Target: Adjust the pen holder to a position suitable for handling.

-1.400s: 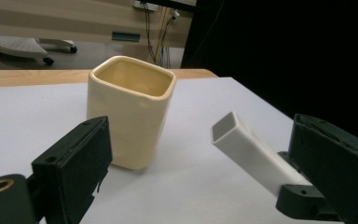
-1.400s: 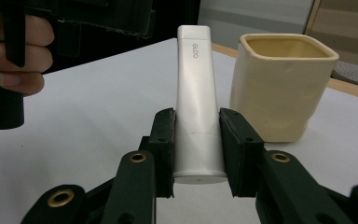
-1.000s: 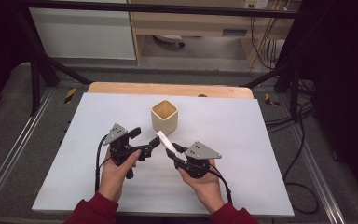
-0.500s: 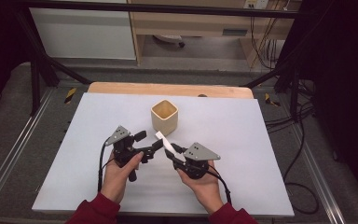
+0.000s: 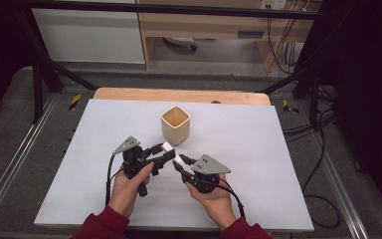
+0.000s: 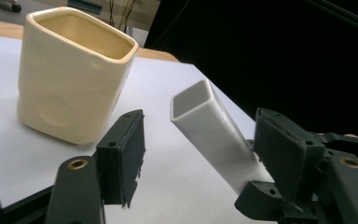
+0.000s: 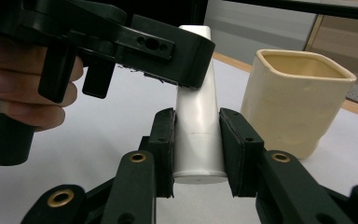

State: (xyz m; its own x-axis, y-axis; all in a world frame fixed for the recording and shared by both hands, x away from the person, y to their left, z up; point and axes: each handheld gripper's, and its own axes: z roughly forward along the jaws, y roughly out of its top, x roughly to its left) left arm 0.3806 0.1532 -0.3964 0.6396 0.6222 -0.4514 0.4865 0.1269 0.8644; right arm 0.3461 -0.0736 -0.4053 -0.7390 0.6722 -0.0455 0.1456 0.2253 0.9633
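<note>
The right claw (image 7: pixel 196 144) pinches the near end of a white square tube (image 7: pixel 197 126), held tilted above the white worktop (image 5: pixel 258 149), just near of the cream cup (image 5: pixel 175 125). The left claw (image 6: pixel 200 154) is spread around the tube's open far end. This looks like a handover; next, the left likely needs to close squarely before the right lets go.

A cream cup (image 5: pixel 175 125) with a tan inside stands on a plain white table (image 5: pixel 258 149) edged in light wood, beside a white square tube (image 6: pixel 214 135), black grippers with grey plates, and dark red sleeves (image 5: pixel 104 226).
</note>
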